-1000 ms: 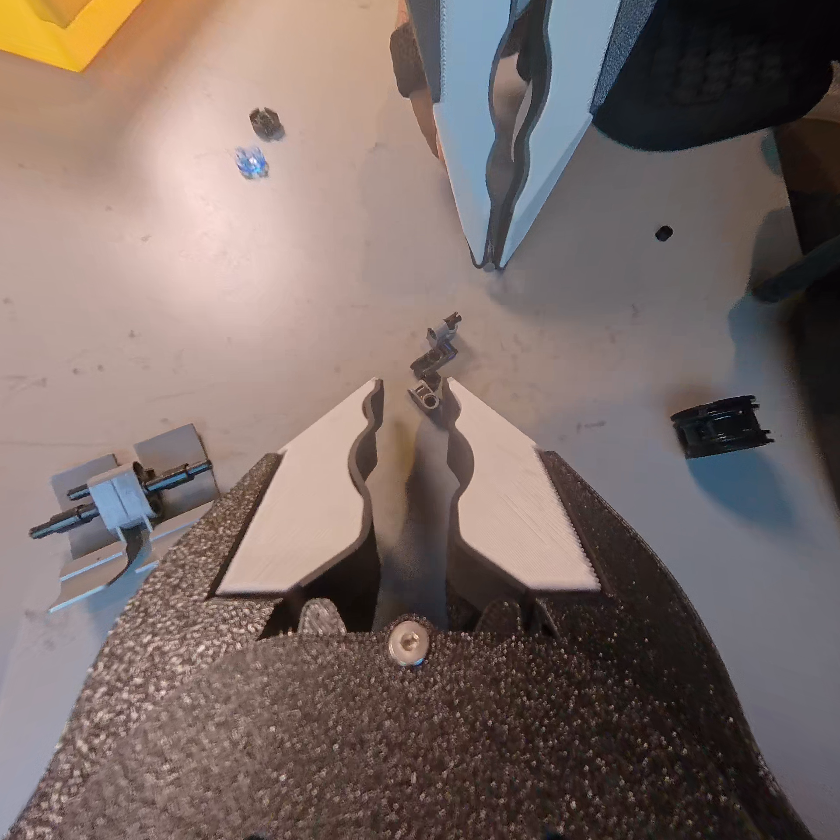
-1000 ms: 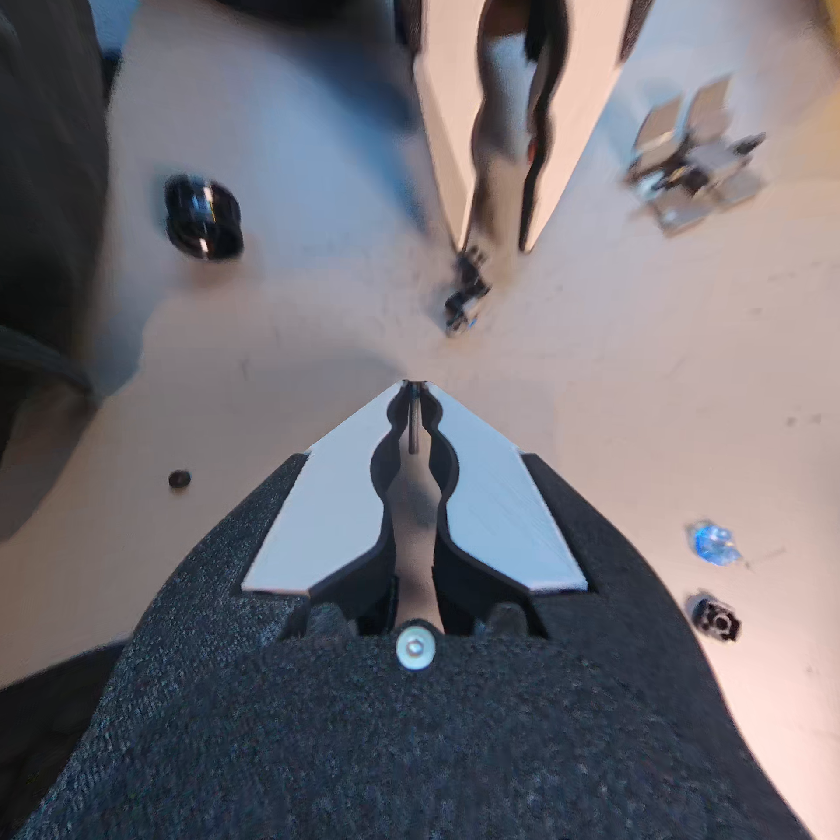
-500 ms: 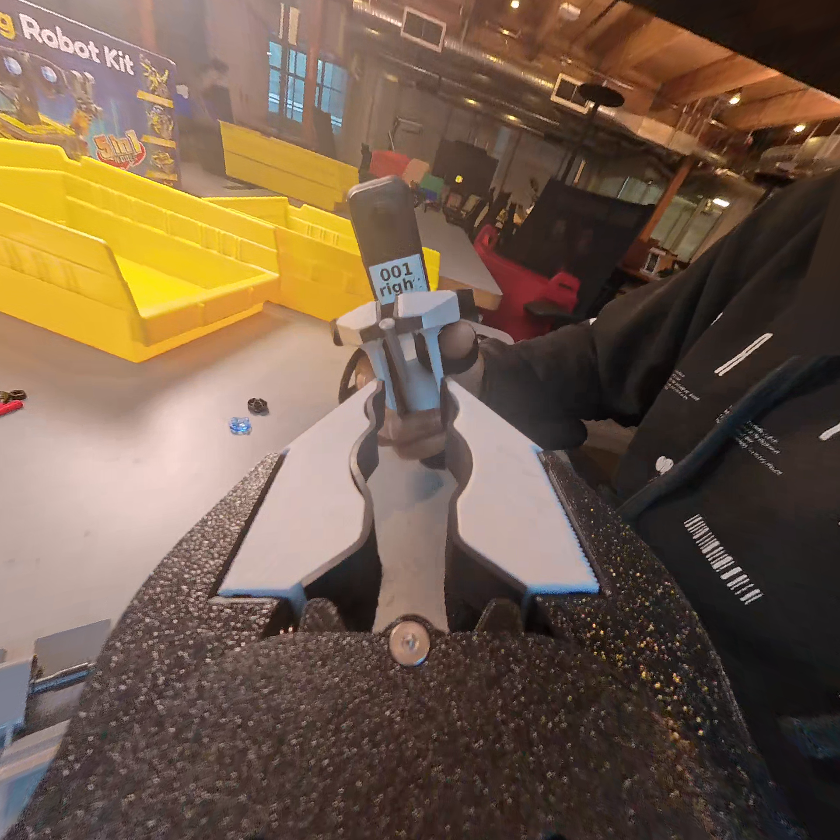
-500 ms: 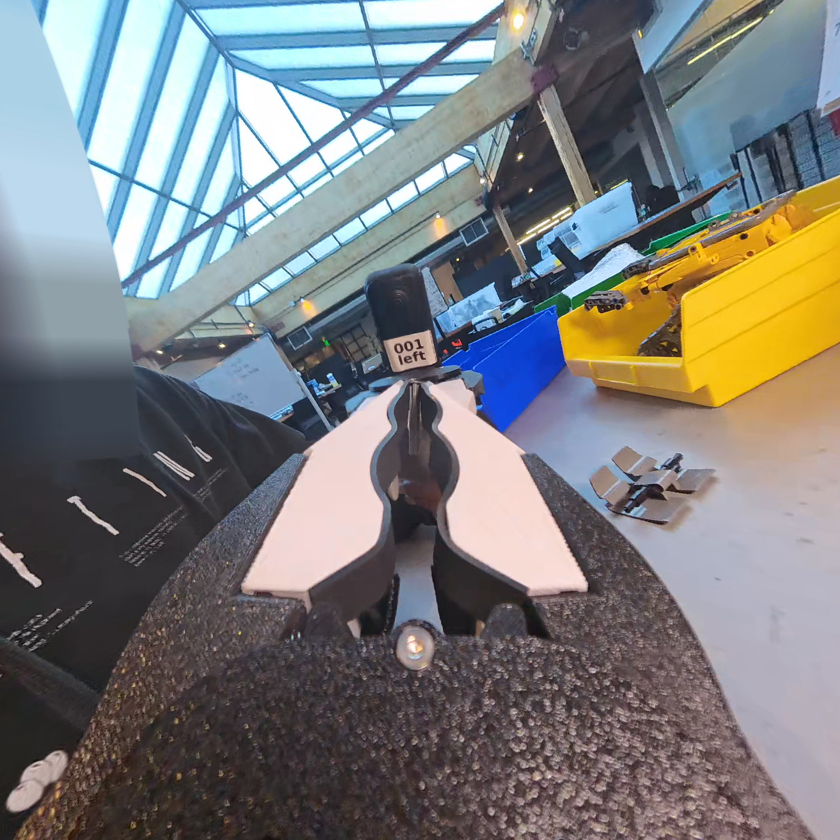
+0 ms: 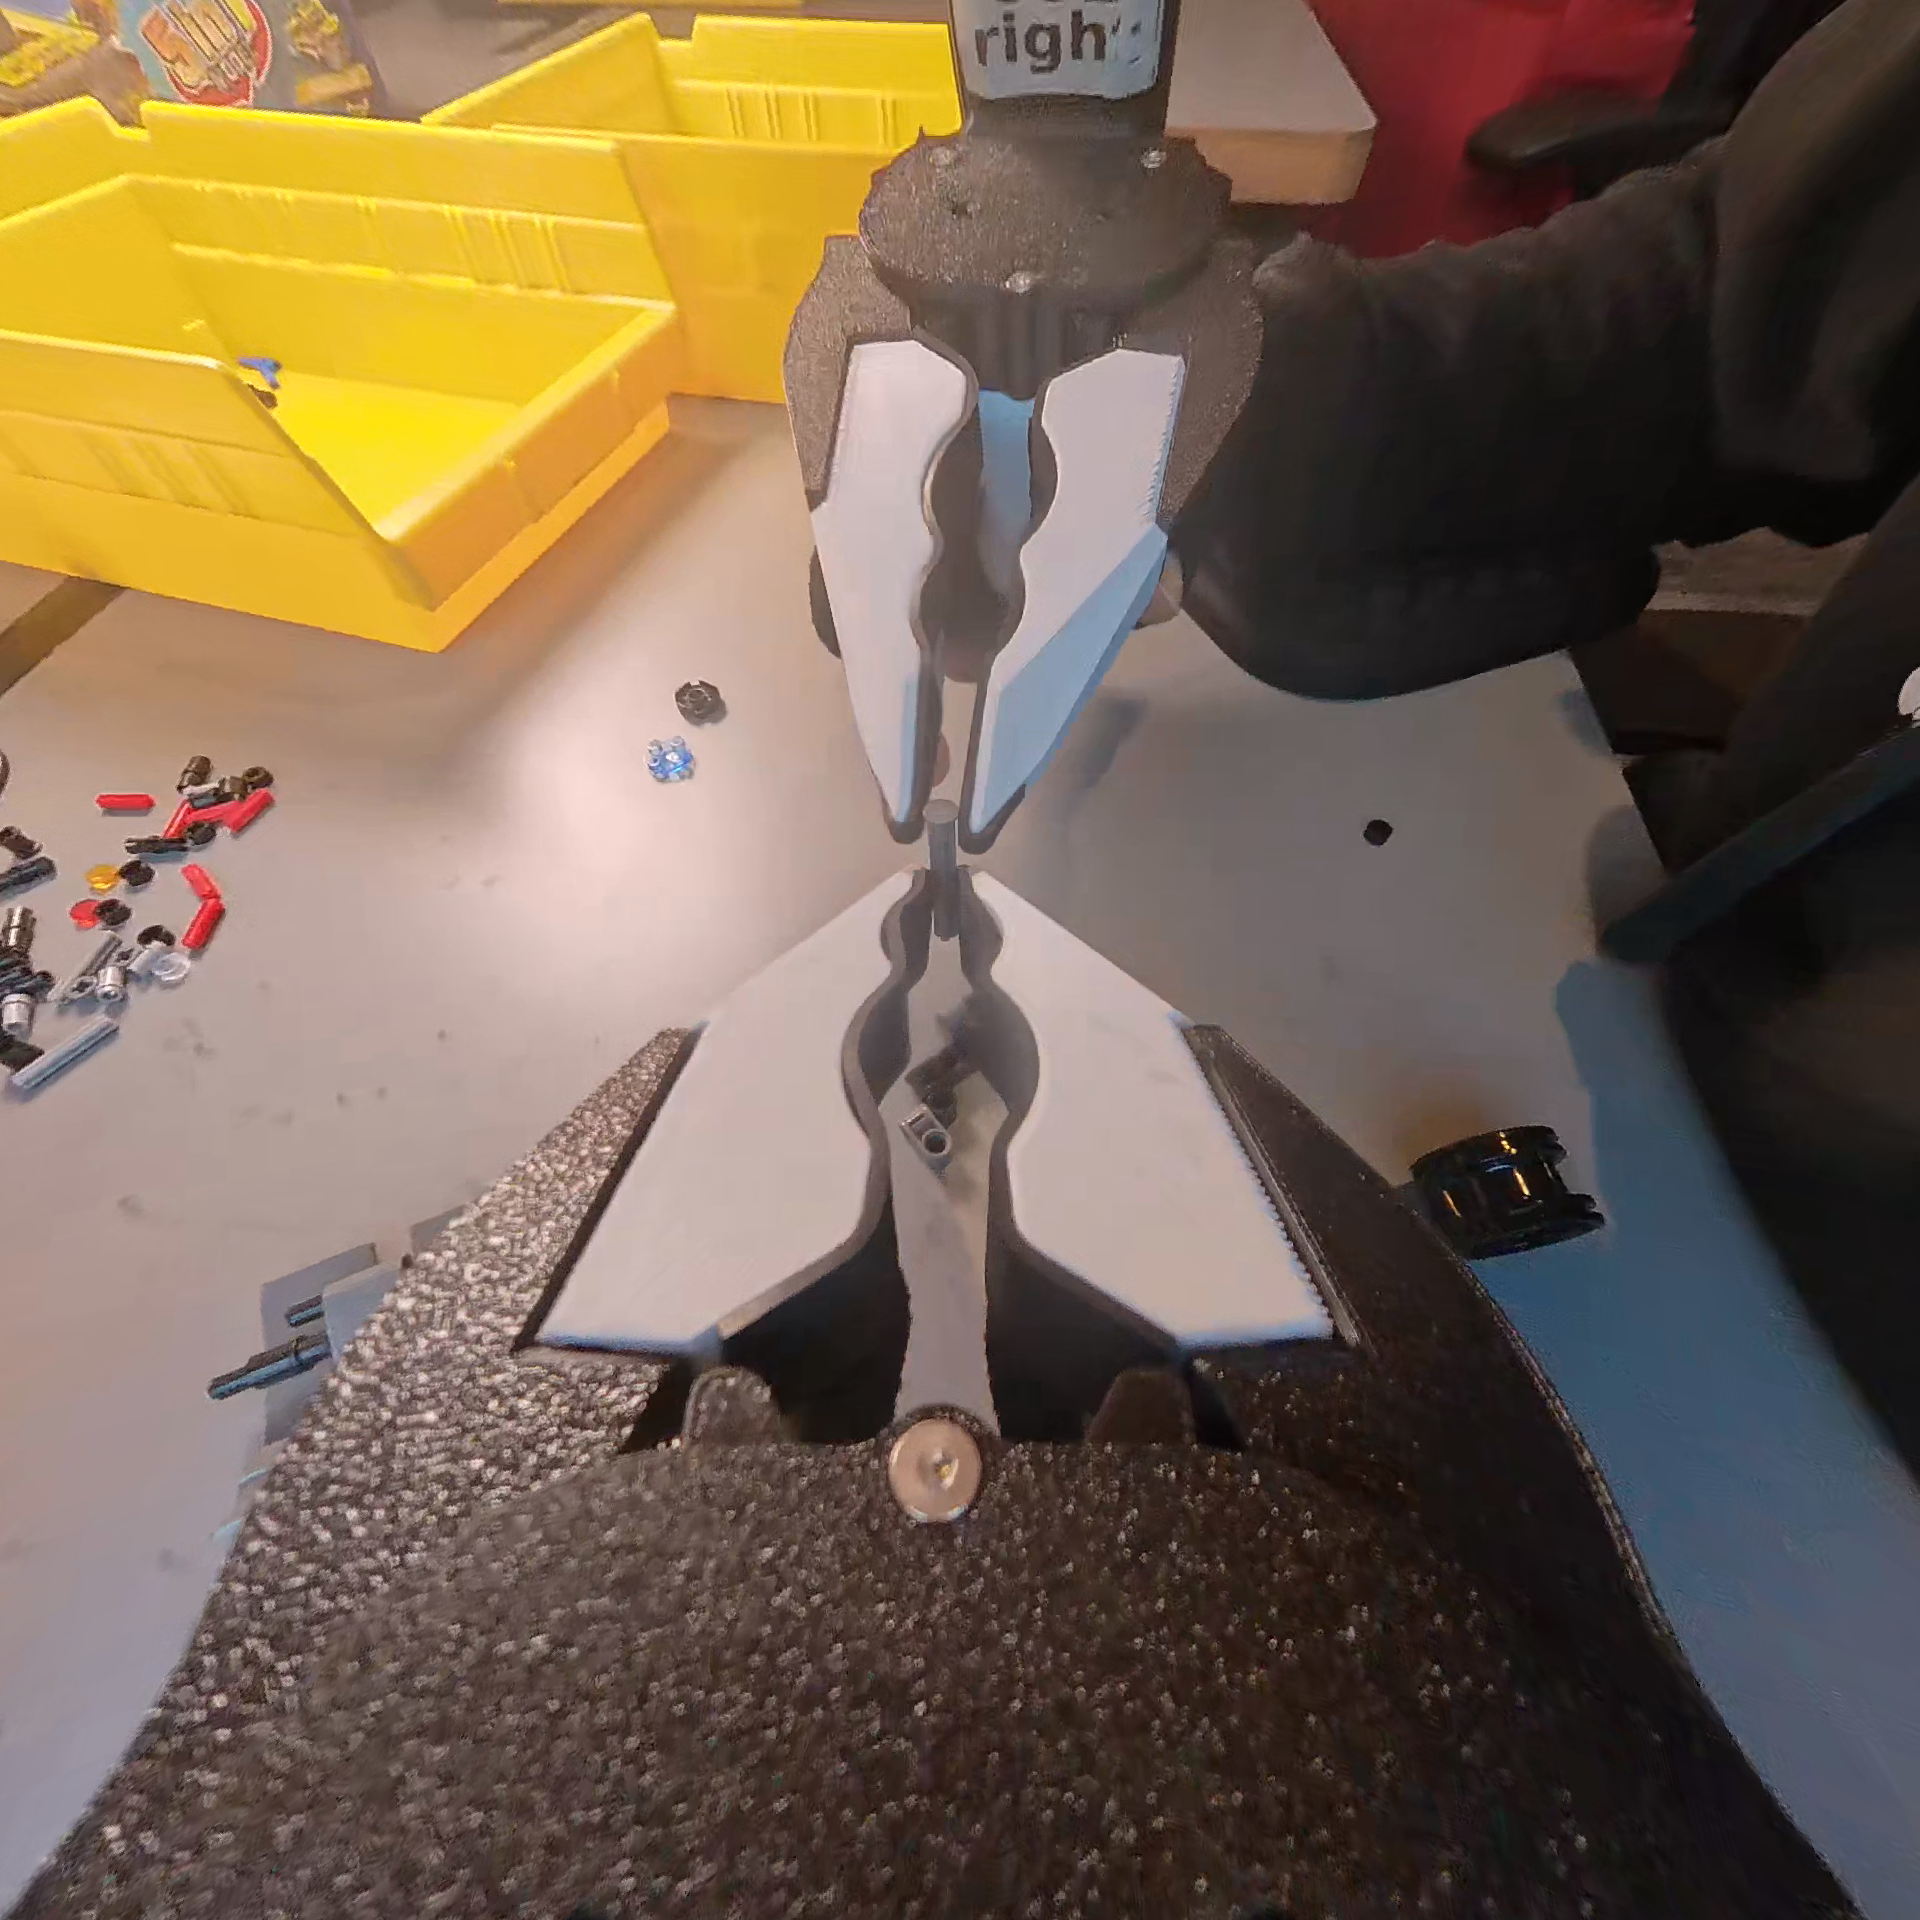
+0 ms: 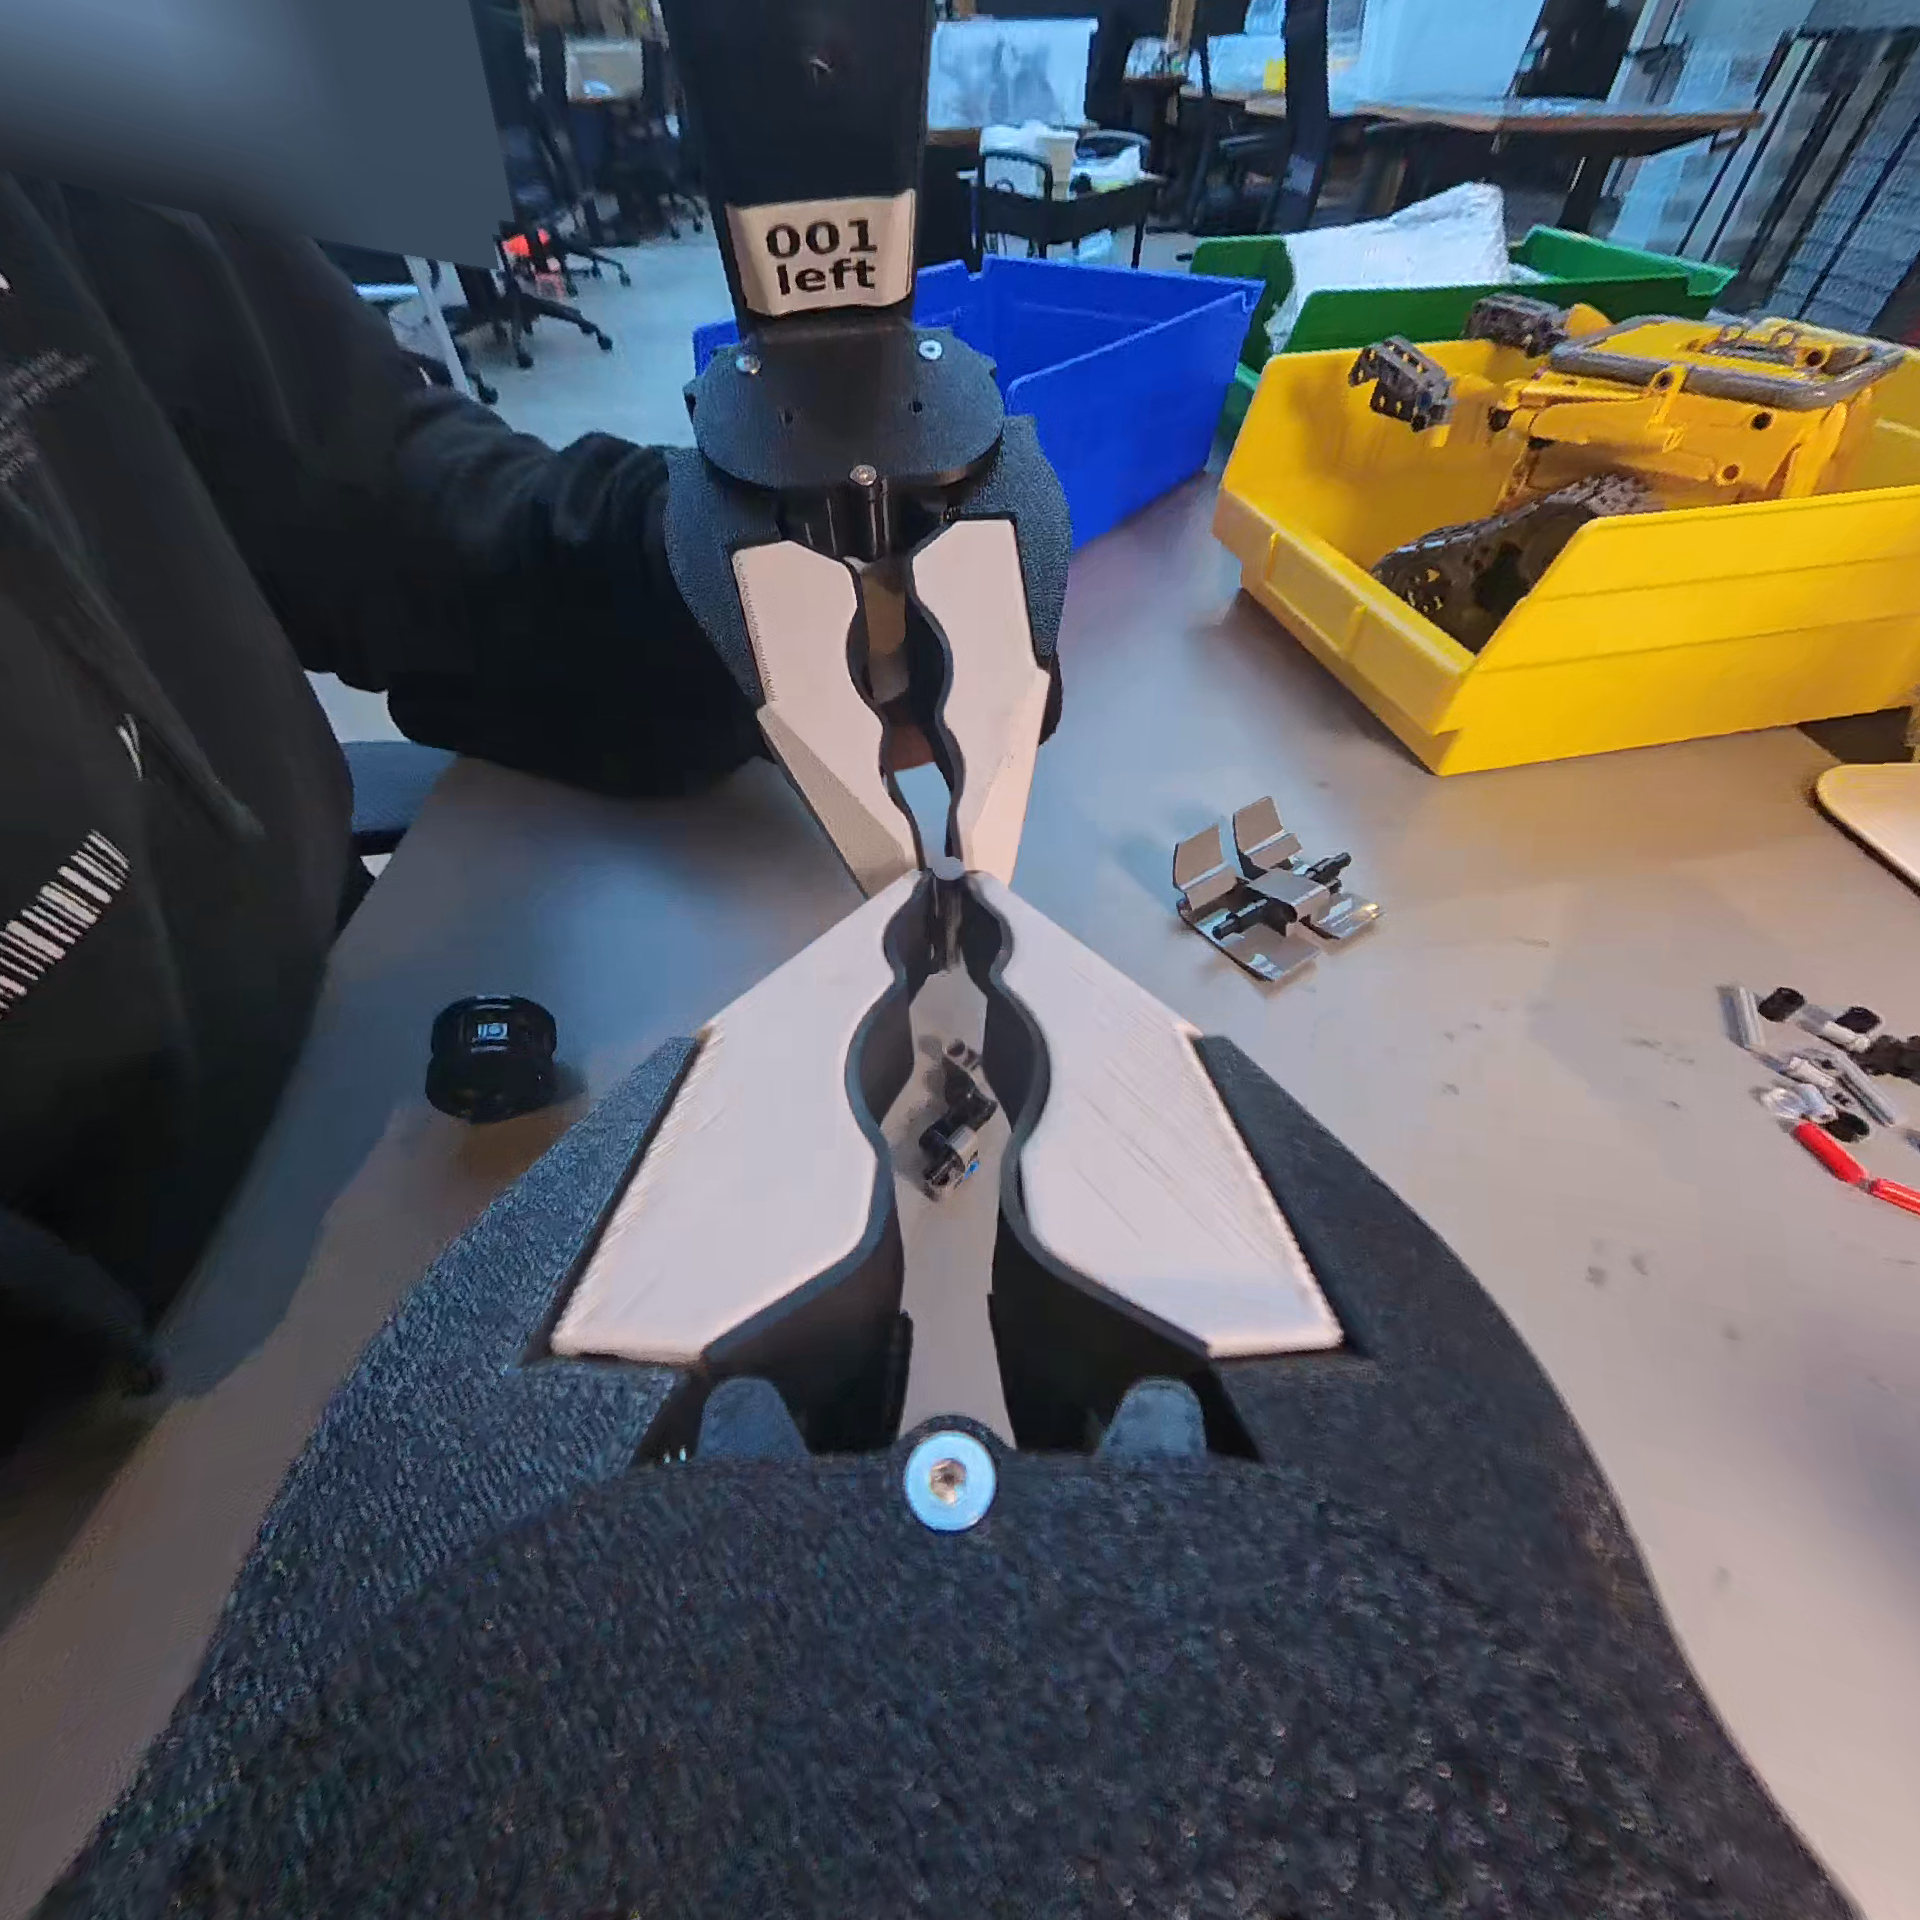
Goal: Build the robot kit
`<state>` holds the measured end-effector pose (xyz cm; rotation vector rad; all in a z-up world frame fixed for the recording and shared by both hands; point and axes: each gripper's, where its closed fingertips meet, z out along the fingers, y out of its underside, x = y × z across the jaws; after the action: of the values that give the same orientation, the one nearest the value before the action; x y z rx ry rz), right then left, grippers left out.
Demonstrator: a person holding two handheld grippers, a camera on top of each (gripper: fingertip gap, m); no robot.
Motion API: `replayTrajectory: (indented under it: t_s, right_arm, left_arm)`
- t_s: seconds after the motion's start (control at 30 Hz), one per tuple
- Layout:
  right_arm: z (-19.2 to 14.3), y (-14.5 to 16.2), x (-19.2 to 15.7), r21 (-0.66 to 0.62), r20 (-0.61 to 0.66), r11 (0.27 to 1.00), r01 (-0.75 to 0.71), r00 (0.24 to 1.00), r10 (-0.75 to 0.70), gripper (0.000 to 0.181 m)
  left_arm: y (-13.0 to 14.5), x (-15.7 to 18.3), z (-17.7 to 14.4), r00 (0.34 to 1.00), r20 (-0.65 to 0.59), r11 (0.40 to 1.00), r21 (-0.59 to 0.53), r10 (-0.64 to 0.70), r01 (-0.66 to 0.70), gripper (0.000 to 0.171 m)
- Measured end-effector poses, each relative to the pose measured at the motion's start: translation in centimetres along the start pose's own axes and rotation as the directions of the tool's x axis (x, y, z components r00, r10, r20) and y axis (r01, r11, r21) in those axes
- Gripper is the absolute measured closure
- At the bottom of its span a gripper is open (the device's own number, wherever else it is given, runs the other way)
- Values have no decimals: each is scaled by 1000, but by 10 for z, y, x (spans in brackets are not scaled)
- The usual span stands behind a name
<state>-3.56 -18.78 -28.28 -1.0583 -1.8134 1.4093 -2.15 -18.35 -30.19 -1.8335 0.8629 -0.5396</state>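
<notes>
Currently, a thin dark pin [image 5: 943, 878] is clamped at the tips of the left tongs [image 5: 941, 883], which are closed on it above the grey desk [image 5: 468, 935]. Tip to tip with them, the right tongs [image 6: 943, 883] are also seen pressed onto the pin [image 6: 945, 904]; their jaws are nearly together. A small black and grey connector assembly [image 5: 938, 1101] is seen lying on the desk directly beneath both tongs. A black wheel hub [image 6: 490, 1055] and a grey plate assembly [image 6: 1273, 899] are left nearby, well apart from each other. Yellow bins [image 5: 343, 416] are set farther back.
</notes>
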Motion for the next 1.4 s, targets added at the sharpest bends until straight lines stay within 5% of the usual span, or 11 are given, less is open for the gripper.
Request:
replayTrajectory:
  t_s: [0.37, 0.6, 0.87, 1.4]
  right_arm:
    - [-16, 6, 4, -23, 23, 1000, -7, 1000, 7, 177]
    - [-60, 1, 35, 8, -106, 1000, -1, 994, 2, 177]
    - [-65, 6, 38, -32, -144, 999, 32, 989, -37, 177]
    - [-67, 10, 34, -48, -143, 998, 39, 989, -46, 177]
  left_arm:
    - [6, -2, 5, 999, 39, 999, -32, 18, -17, 157]
    - [13, 74, 39, 964, -249, 986, -110, 92, -123, 153]
    - [27, 130, 81, 878, -455, 932, -234, 147, -278, 152]
    - [37, 119, 84, 871, -428, 896, -248, 240, -368, 167]
